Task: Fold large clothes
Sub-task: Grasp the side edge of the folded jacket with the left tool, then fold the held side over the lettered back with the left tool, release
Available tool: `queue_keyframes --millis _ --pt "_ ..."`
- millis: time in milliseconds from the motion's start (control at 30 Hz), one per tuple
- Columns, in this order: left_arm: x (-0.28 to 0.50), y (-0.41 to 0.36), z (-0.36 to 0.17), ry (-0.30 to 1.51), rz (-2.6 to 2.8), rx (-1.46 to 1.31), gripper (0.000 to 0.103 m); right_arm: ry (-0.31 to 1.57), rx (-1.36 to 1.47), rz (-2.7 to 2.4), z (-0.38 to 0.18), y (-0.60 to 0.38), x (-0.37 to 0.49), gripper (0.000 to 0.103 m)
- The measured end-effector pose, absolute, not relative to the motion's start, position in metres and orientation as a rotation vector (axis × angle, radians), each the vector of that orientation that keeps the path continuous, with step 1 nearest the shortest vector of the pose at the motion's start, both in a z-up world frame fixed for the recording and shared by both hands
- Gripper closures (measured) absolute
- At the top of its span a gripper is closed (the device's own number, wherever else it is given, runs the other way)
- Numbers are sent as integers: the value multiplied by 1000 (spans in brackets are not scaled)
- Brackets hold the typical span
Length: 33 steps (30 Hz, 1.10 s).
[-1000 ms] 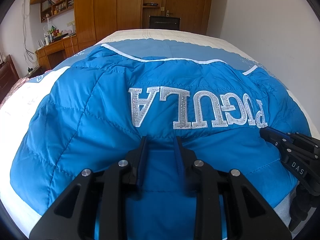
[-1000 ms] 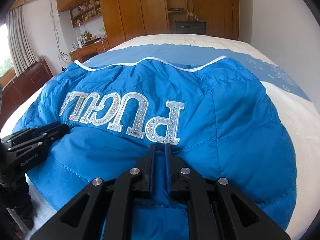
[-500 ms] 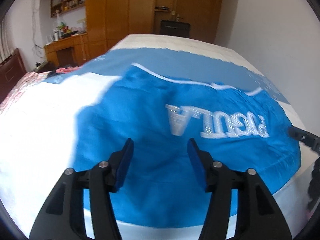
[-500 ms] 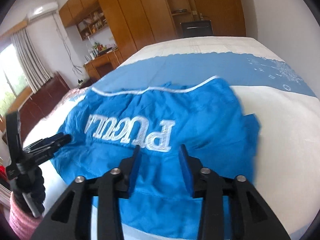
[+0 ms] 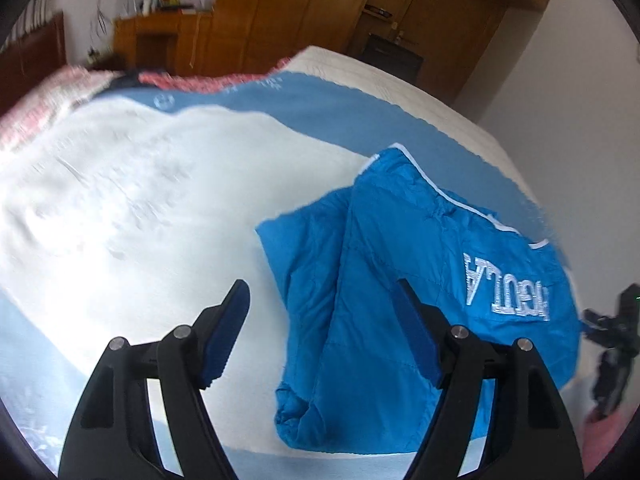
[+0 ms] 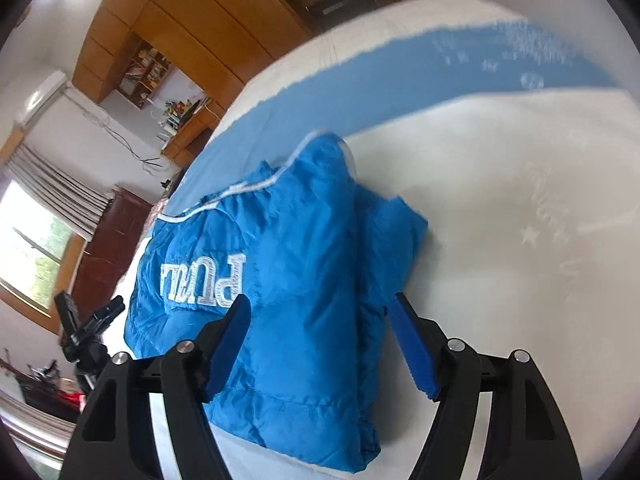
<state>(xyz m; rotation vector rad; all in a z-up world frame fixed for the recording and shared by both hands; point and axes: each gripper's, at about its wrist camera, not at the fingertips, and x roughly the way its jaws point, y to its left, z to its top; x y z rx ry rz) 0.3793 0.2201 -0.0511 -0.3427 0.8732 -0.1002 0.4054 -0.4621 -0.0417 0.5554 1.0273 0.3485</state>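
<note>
Both grippers are letting go: a fold of the blue jacket (image 5: 420, 300) looks just laid, and the step in hand reads as the release between folds.

The left gripper (image 5: 324, 328) is opening its jaws, nothing between the pads; white bedspread (image 5: 140, 220) is showing through the gap. The jacket is lying ahead and to the right of this gripper, its left edge just past the right finger (image 5: 416, 332), which overlaps the fabric in view; contact cannot be told.

The right gripper (image 6: 320, 344) is also opening, jaws apart, pads not pressing anything. The jacket (image 6: 280, 260) is lying directly ahead and slightly left of it, filling the gap between the fingers, with the silver lettering (image 6: 204, 280) just past the left finger. A doubled layer is sitting under the right finger side.

The garment is resting flat on the bed as a compact, roughly rectangular bundle, white-piped hem on the far side.

Judgement: folding is well along, maybe near done. The next move likely calls for regrasping the side edges, one per gripper, if another fold is wanted. Puffy quilted fabric may spring open.
</note>
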Motion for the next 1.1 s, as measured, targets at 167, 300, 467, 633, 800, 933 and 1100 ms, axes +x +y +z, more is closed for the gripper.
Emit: queue_keyframes --millis 167,300,467,633,800,933,1100 --pt "388 223 -70 903 -135 -402 26 1070 665 412 -68 -470 420 29" --pt "397 223 -80 914 -233 -480 24 1088 726 446 -83 -473 431 29" --pt "416 213 -98 973 -265 -483 23 1083 742 487 -90 -473 440 29" --pt "427 205 -105 986 -287 -514 23 1079 729 514 -90 -467 447 29" --pt "426 199 -104 978 -280 -501 30 1071 686 527 -89 -458 452 35" --pt "424 191 -99 968 -269 -503 55 1069 683 535 -88 -453 449 54" --pt "413 177 -83 925 -190 -470 80 1048 685 548 -75 -453 440 76"
